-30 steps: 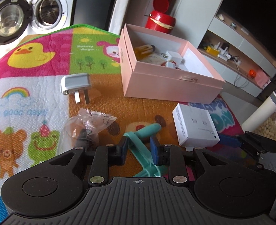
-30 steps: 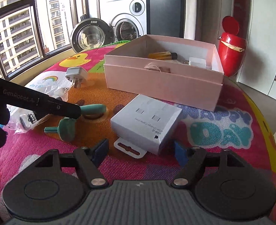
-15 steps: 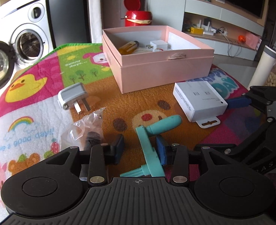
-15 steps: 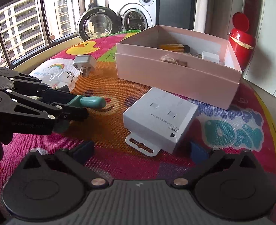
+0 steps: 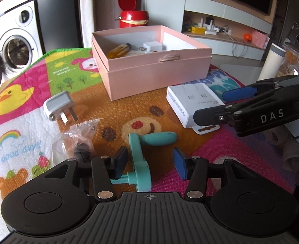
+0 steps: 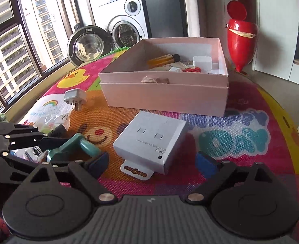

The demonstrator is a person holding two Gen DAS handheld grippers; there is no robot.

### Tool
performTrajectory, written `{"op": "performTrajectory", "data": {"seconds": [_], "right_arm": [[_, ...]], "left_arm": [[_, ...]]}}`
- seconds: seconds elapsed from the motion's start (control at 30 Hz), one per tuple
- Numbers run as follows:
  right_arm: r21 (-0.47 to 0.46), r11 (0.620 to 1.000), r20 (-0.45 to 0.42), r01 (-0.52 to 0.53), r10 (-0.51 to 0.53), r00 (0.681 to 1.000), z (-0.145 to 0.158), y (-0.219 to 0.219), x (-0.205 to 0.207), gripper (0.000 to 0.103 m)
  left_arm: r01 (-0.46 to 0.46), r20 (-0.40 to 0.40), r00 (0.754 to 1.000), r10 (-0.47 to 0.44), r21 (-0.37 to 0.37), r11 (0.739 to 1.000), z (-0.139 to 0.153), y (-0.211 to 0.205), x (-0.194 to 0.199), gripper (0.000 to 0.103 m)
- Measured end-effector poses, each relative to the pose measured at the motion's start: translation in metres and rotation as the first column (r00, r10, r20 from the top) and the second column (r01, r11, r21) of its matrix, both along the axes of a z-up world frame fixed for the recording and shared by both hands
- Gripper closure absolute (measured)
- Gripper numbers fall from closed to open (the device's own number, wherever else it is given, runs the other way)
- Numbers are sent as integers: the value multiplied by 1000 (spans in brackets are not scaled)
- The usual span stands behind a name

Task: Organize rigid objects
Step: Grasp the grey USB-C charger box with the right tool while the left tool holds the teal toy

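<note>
The bright cartoon-printed play mat point(image 5: 23, 122) fills most of both views, and the open pink cardboard box point(image 5: 157, 75) sits on it at upper centre, already holding a yellow-handled tool, a small white charger cube and other bits I cannot make out. Next down in size is the flat white cable box with a hang tab point(image 6: 151, 140), lying on the mat at the middle of my right wrist view, just ahead of my right gripper point(image 6: 153, 163). Those jaws are easing inward but stand spread wide with nothing pressed between them. The box's tab end points toward me and its long axis runs up and right, so it lies squarely between and just beyond my right fingertips; my right hand is clearly the nearer one for it. Smaller is the teal plastic crank handle point(image 5: 141, 156), low in the left wrist view, its arm running up the frame and its rounded grip branching right. My left gripper point(image 5: 149, 161) is opening, the pads apart on either side of the crank arm; the left pad seems to be just clear of it, though the angle makes that hard to judge. A crinkled clear plastic bag point(image 5: 76, 142) lies left of it, and a grey three-pin plug adapter point(image 5: 60, 107) sits further up the mat.
</note>
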State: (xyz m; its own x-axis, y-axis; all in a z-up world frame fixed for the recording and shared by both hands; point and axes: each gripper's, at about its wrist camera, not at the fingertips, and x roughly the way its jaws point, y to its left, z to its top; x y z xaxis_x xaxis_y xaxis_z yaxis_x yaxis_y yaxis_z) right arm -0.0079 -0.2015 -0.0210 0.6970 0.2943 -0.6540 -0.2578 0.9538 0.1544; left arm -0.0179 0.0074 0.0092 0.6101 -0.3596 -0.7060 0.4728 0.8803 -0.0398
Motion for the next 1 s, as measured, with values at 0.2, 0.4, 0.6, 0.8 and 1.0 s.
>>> {"op": "performTrajectory", "data": {"seconds": [0.2, 0.4, 0.6, 0.8, 1.0], "right_arm": [[-114, 993, -23, 23, -26, 999, -9, 29, 28, 16], [-164, 986, 12, -6, 8, 1000, -7, 24, 15, 35], [-185, 982, 16, -36, 40, 999, 1, 9, -8, 35], [-193, 980, 88, -38, 56, 995, 23, -3, -34, 35], [-190, 982, 127, -24, 48, 991, 31, -8, -44, 35]], "left_arm": [[-77, 51, 996, 78, -21, 997, -2, 6, 0, 67], [-74, 62, 995, 75, -11, 997, 0, 3, 2, 83], [-6, 63, 998, 8, -26, 1000, 4, 5, -13, 88], [56, 93, 994, -56, 4, 998, 10, 2, -34, 88], [48, 87, 995, -47, 0, 999, 12, 2, -36, 88]]}}
